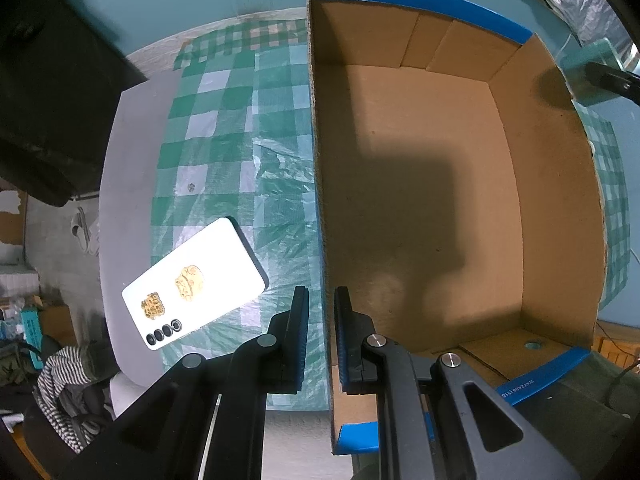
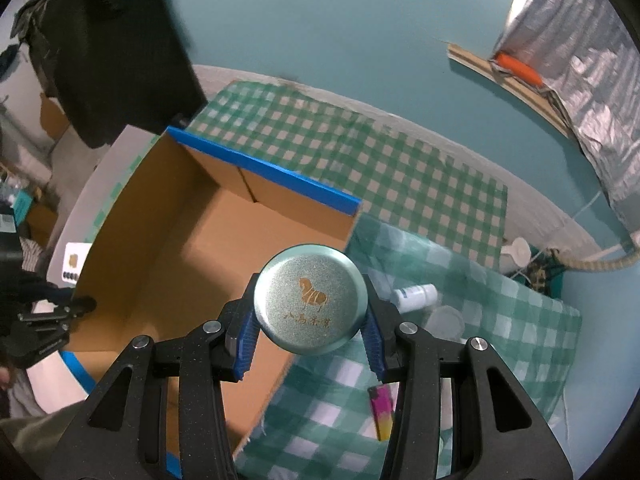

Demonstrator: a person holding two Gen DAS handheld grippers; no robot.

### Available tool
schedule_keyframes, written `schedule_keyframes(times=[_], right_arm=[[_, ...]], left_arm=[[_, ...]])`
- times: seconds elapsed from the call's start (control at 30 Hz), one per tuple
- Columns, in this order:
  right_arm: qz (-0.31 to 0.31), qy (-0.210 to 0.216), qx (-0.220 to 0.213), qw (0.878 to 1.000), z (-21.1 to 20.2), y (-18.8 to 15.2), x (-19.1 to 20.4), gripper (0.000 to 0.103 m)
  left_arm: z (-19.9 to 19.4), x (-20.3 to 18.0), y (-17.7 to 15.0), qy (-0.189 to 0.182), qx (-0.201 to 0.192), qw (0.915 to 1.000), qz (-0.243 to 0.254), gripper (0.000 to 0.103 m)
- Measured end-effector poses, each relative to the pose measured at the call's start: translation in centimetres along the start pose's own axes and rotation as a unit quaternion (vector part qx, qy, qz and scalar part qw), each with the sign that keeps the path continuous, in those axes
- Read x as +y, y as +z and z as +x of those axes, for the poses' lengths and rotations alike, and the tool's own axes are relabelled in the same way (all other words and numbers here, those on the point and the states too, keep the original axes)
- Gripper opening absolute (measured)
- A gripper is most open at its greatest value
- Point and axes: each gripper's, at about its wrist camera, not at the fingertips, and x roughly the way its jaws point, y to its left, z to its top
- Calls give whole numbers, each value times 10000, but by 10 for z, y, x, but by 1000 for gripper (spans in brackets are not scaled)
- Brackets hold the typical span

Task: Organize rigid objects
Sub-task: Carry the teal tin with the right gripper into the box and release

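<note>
An open cardboard box (image 1: 420, 184) with blue taped edges stands on the checked cloth; nothing lies on its floor. My left gripper (image 1: 321, 304) is shut on the box's left wall (image 1: 320, 240), one finger on each side of it. My right gripper (image 2: 310, 332) is shut on a round green tin (image 2: 310, 298) with a gold horse on its lid, held above the box's right wall (image 2: 280, 344). The box also shows in the right wrist view (image 2: 192, 256). The left gripper shows at the far left there (image 2: 60, 312).
A white phone (image 1: 192, 288) with gold stickers lies on the green checked cloth (image 1: 224, 152) left of the box. Right of the box lie a white bottle (image 2: 414, 296), a clear cup (image 2: 444, 320) and a pink and yellow striped object (image 2: 382, 412). A dark chair back (image 1: 48, 100) stands at the far left.
</note>
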Motion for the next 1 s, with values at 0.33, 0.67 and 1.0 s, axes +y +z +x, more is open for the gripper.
schedule_keyframes(times=[0.33, 0.67, 1.0], right_arm=[[-255, 65, 260, 9993, 29, 1, 16, 44], [-248, 75, 421, 9988, 49, 1, 19, 44], [-194, -27, 224, 9996, 33, 3, 16, 54]], left_arm=[[0, 0, -1, -3, 30, 10000, 6, 12], [0, 0, -1, 7, 25, 10000, -1, 12], [0, 1, -1, 8, 25, 10000, 8, 12]])
